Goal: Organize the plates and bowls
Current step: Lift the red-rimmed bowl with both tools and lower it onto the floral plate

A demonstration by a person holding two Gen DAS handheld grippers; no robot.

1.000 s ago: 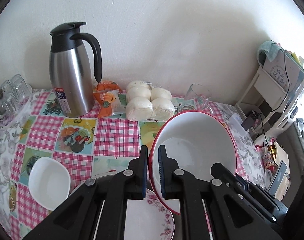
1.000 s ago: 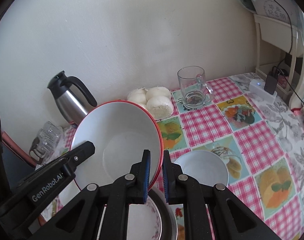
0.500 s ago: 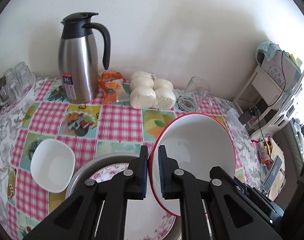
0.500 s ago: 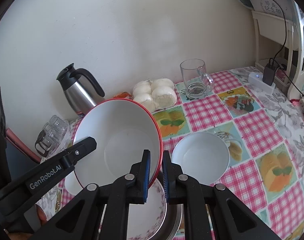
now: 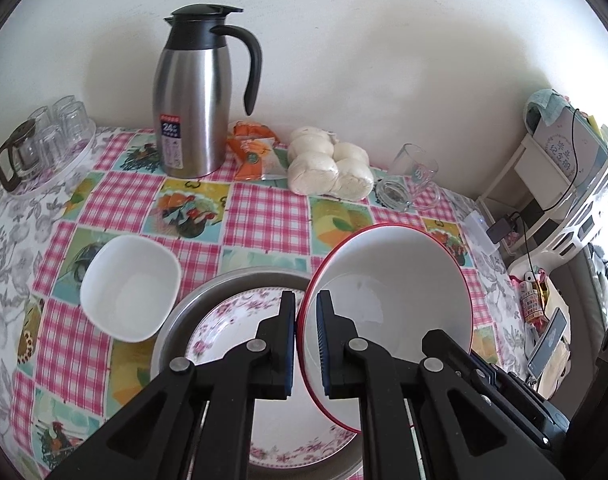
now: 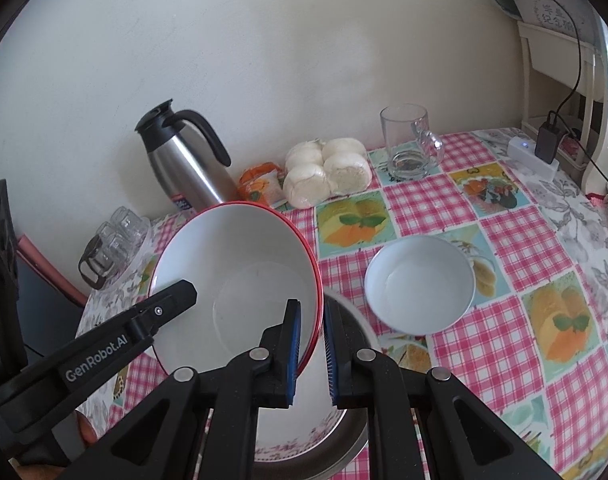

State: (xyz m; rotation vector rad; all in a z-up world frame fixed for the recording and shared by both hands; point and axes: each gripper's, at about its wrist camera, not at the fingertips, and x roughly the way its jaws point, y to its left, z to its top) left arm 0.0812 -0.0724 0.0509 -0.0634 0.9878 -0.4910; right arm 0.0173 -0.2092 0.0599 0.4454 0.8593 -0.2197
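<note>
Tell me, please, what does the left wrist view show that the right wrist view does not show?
Only the left wrist view shows the squarish white bowl beside the metal pan.

Only the right wrist view shows the round white bowl standing apart on the tablecloth.

Both show the red-rimmed bowl, tilted above the flowered plate, with the left gripper and right gripper each shut on its rim, plus the steel jug, buns and glass mug.

Red-rimmed white bowl (image 5: 388,280) tilted above floral plate (image 5: 239,320) in metal pan (image 5: 191,300); small white bowls (image 5: 129,286) beside.
</note>
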